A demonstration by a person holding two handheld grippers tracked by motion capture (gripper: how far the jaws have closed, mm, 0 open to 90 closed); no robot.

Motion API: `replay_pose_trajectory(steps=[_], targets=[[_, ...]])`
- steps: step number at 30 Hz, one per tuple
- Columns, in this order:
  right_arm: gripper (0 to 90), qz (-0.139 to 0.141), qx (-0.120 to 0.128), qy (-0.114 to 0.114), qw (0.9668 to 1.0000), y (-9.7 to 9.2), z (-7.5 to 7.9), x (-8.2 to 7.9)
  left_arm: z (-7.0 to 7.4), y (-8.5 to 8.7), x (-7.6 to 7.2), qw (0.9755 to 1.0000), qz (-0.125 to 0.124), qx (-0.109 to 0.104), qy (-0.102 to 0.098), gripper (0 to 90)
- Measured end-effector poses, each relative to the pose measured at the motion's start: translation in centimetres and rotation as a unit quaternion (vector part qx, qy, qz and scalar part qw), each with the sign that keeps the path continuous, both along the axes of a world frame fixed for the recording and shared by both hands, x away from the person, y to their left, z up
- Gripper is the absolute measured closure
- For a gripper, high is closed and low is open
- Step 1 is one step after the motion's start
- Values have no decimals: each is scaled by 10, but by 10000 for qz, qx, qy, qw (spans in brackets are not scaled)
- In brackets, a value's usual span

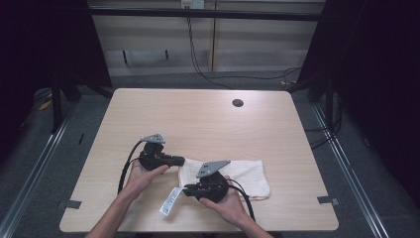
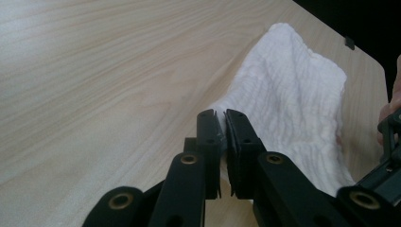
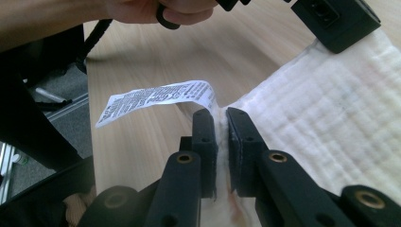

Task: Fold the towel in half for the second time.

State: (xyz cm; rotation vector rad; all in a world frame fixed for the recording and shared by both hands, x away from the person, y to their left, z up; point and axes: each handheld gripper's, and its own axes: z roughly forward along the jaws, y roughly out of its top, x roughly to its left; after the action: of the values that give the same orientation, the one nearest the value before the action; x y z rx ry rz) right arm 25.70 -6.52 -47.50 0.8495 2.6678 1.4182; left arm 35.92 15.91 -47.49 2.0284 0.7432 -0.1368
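Folding looks like the job in hand: a white towel [image 1: 237, 174] lies flat on the near half of the table [image 1: 198, 119], and both grippers have hold of its left-hand edge. The left gripper [image 1: 179, 160] is clamped on the far corner of that edge; in the left gripper view its jaws stand almost together with a thin fold of cloth pinched between the pads. The right gripper [image 1: 188, 190] is clamped on the near corner, right where the printed care label [image 1: 171, 201] hangs out over the wood.

To do this well, I'd say the two corners should rise together and travel level across to the opposite edge, kept apart enough that the edge stays taut and doesn't sag or twist. Both pinches look shallow, so a jerk could pull the cloth free. The label is best tucked inside the fold.

Both forearms come in from the near edge, the hands low over the table. The left hand [image 1: 141, 176] points its gripper to the right along the towel's far edge; the right hand [image 1: 225, 201] is turned inward so its gripper points to the left.
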Motion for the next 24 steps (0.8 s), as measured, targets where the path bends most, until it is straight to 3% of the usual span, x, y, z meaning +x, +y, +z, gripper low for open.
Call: replay_pose_trajectory(steps=[5, 16, 24], targets=[[826, -63, 102, -7, 9999, -2, 7, 0, 7, -1, -1, 9999, 45, 27, -109, 852], [826, -135, 252, -21, 9996, 5, 15, -2, 19, 6, -5, 9997, 189, -37, -152, 852], [827, -49, 353, -69, 9993, 17, 22, -2, 19, 19, -8, 9994, 321, 33, -82, 854]])
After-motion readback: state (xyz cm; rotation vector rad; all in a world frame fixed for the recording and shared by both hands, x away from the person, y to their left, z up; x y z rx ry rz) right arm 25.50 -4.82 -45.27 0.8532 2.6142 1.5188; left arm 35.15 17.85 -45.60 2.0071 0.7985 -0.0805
